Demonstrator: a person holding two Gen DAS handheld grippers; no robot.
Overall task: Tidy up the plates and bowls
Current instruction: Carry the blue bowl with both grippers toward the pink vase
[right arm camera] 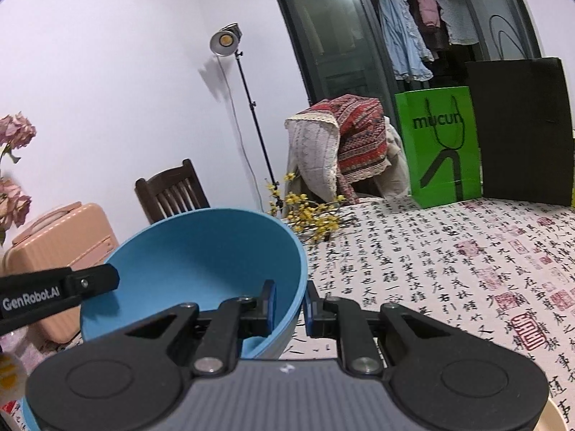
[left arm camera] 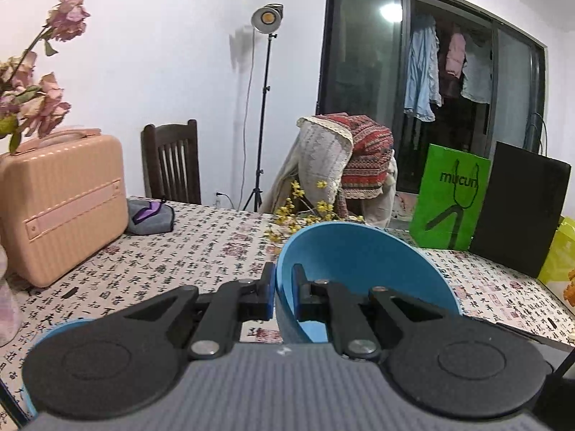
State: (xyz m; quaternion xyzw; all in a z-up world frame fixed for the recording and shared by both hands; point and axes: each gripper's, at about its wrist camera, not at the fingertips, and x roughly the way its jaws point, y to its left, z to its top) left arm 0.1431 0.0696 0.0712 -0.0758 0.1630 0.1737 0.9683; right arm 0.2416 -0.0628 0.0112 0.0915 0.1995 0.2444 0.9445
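Clamping opposite rims of a blue bowl [left arm camera: 363, 269], left gripper [left arm camera: 284, 292] at nine o'clock, right gripper [right arm camera: 290, 303] at three, bowl held tilted above the calligraphy tablecloth [right arm camera: 449, 269].

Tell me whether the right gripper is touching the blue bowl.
Touching. The right wrist view shows the right gripper clamped on the blue bowl, one finger inside the wall, one outside.
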